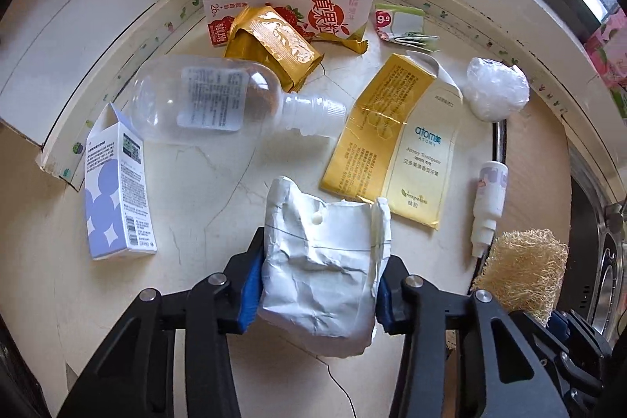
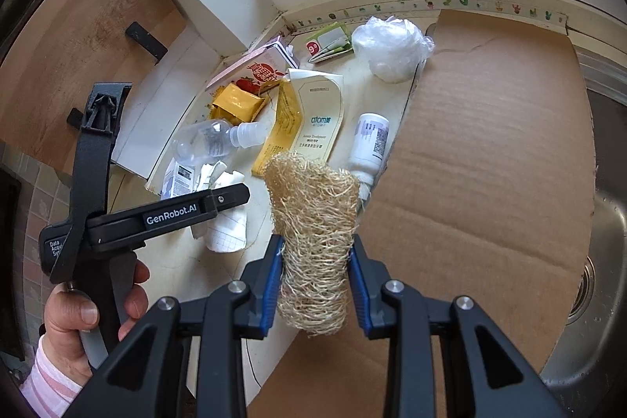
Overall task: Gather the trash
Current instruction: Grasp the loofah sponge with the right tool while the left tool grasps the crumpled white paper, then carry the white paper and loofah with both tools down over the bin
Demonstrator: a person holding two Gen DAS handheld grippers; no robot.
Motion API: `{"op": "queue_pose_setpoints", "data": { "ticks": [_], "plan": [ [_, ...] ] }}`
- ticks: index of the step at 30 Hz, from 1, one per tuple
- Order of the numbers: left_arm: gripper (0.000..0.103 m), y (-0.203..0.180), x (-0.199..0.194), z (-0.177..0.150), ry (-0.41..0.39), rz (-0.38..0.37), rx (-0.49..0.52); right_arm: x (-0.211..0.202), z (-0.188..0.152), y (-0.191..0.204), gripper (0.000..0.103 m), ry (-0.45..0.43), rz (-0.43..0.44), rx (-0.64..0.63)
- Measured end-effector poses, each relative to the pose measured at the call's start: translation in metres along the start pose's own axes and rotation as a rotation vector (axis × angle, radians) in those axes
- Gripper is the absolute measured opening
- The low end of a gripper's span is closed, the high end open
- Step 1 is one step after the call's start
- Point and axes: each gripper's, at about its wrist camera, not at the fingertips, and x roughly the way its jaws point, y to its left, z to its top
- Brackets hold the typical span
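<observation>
Left tool [image 1: 319, 285] around crumpled white carton [image 1: 319, 273].

The loofah [image 1: 521, 273] is cut short in the left wrist view, its lower part behind the black gripper frame. The gold pouch [image 1: 274, 46] covers part of the milk carton [image 1: 290, 6]. In the right wrist view the loofah [image 2: 315, 241] hides the spray bottle's [image 2: 370, 143] nozzle, and the sink [image 2: 599, 261] runs off the edge. Small print stays unreadable.
</observation>
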Motion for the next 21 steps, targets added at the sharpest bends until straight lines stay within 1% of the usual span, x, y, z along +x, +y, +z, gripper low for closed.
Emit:
{"op": "queue_pose_setpoints", "data": {
  "ticks": [6, 10, 15, 21],
  "plan": [
    [0.044, 0.001, -0.037, -0.032, -0.036, -0.038, 0.037, -0.014, -0.017, 0.015, 0.031, -0.014, -0.01, -0.021],
    [0.044, 0.002, -0.069, -0.056, -0.075, -0.042, 0.075, -0.027, -0.03, 0.029, 0.031, -0.026, -0.025, -0.043],
    [0.044, 0.016, -0.113, -0.091, -0.115, -0.066, 0.091, -0.044, -0.047, 0.049, 0.031, -0.03, -0.042, -0.074],
    [0.044, 0.035, -0.155, -0.128, -0.162, -0.089, 0.092, -0.068, -0.075, 0.083, 0.031, -0.027, -0.032, -0.138]
  ]
}}
